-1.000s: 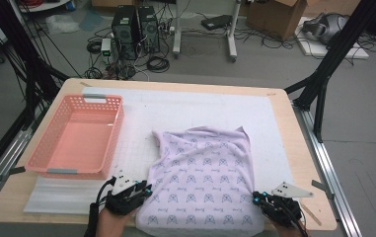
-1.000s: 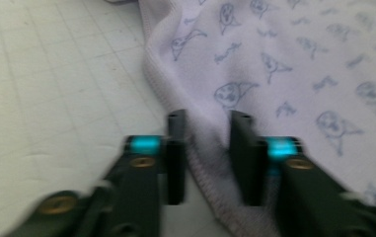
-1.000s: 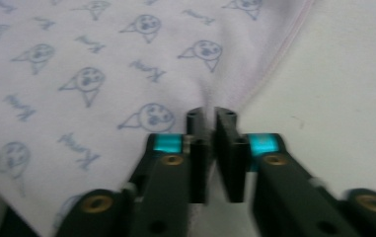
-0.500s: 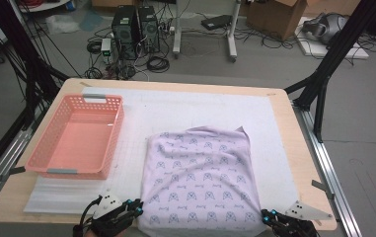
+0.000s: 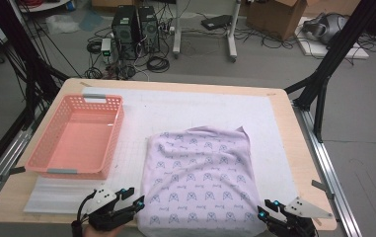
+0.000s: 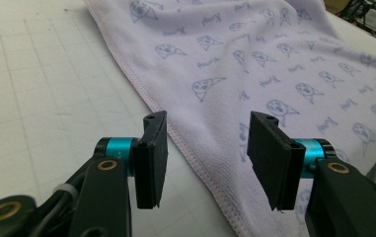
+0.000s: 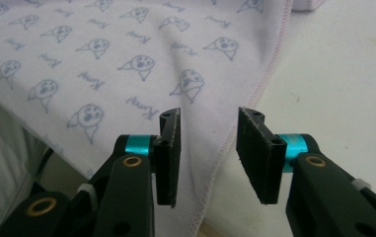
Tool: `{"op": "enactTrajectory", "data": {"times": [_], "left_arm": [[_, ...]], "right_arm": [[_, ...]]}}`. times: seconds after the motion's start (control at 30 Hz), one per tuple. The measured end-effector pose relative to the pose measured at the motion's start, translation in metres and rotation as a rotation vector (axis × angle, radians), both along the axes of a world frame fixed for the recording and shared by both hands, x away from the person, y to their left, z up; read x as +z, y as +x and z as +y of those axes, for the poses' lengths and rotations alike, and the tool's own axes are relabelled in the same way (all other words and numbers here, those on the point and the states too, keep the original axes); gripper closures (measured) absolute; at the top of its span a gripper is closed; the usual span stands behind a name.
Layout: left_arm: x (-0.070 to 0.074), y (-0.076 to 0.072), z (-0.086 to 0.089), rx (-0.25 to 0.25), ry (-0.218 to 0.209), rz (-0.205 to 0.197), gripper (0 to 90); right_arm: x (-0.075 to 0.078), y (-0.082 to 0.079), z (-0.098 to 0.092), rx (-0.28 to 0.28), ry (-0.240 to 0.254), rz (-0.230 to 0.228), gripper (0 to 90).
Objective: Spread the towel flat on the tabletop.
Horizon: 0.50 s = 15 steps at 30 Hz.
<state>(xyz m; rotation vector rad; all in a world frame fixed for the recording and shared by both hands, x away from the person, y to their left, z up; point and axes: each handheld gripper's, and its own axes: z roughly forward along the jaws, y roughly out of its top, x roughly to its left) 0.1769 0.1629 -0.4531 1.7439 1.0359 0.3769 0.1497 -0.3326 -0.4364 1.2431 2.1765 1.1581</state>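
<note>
since the earlier frame the far fold has dropped and the lilac towel (image 5: pixel 200 180) lies flatter; both claws have just been opening, nothing pinched. it is pale purple with small printed faces and a stitched hem. the left gripper (image 6: pixel 206 148) stands apart over its near left edge, the right gripper (image 7: pixel 208 150) apart over its near right edge.

Left gripper view: jaws apart over cloth edge

The left gripper (image 6: pixel 205 148) has just been opening its jaws; nothing is clamped between them. The lilac cloth (image 6: pixel 254 64), printed with small faces, lies flat on the white gridded mat (image 6: pixel 42 89), its stitched hem running diagonally beneath the gap.
</note>
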Motion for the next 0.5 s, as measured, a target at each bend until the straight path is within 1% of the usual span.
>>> {"op": "enactTrajectory", "data": {"times": [0.1, 0.17, 0.27, 0.3, 0.43, 0.5], "left_arm": [[0.001, 0.003, 0.0, 0.005, -0.005, -0.004, 49.3], [0.003, 0.007, 0.0, 0.006, -0.006, -0.007, 48.7], [0.008, 0.018, -0.001, 0.02, -0.037, 0.012, 46.4], [0.008, 0.023, -0.004, 0.024, -0.032, 0.023, 46.0], [0.006, 0.038, -0.015, 0.013, -0.012, 0.066, 44.5], [0.003, 0.044, -0.022, 0.006, 0.013, 0.081, 43.2]], "right_arm": [[0.0, 0.001, -0.002, -0.013, 0.006, -0.006, 55.0], [0.001, 0.005, -0.003, -0.023, 0.017, -0.005, 52.0], [0.001, 0.015, -0.003, -0.038, 0.019, -0.001, 51.0], [0.0, 0.018, -0.003, -0.04, 0.02, 0.003, 50.8], [-0.002, 0.034, 0.0, -0.059, 0.0, 0.013, 49.6], [-0.004, 0.041, 0.001, -0.063, 0.001, 0.022, 49.5]]}}
